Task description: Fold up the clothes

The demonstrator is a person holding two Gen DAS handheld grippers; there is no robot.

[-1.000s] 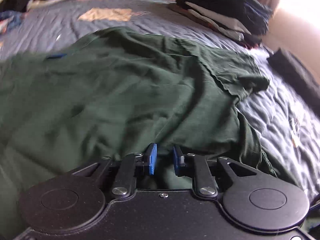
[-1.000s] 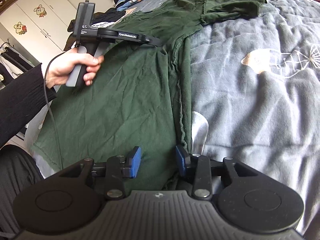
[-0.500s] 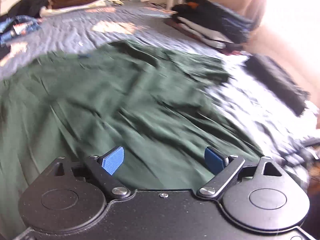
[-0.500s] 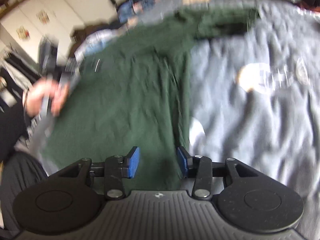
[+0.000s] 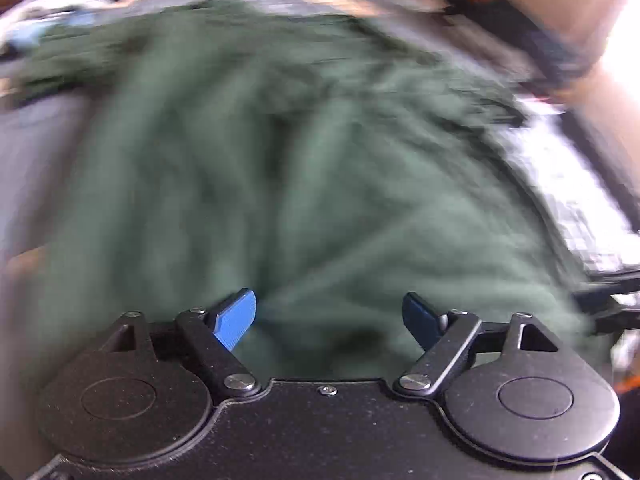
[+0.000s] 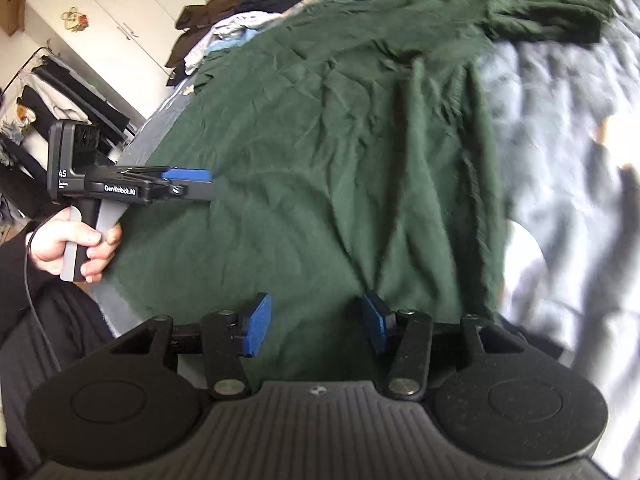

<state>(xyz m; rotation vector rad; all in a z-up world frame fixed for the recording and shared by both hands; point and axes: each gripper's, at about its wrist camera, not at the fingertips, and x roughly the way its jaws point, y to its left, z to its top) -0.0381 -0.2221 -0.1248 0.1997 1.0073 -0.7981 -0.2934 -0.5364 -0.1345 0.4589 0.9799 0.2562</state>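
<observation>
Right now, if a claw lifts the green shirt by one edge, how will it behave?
The green shirt looks thin and creased, so it would likely droop and bunch. It probably weighs little. On the soft grey blanket it may drag rather than slide.

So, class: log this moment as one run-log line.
shirt: flat on bed | left gripper: open, empty | right gripper: open, empty

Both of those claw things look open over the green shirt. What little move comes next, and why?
Probably lower the right gripper and close its fingers on the green shirt at the near hem. Both grippers are open and hold nothing, and the shirt lies spread flat on the bed, unfolded.
</observation>
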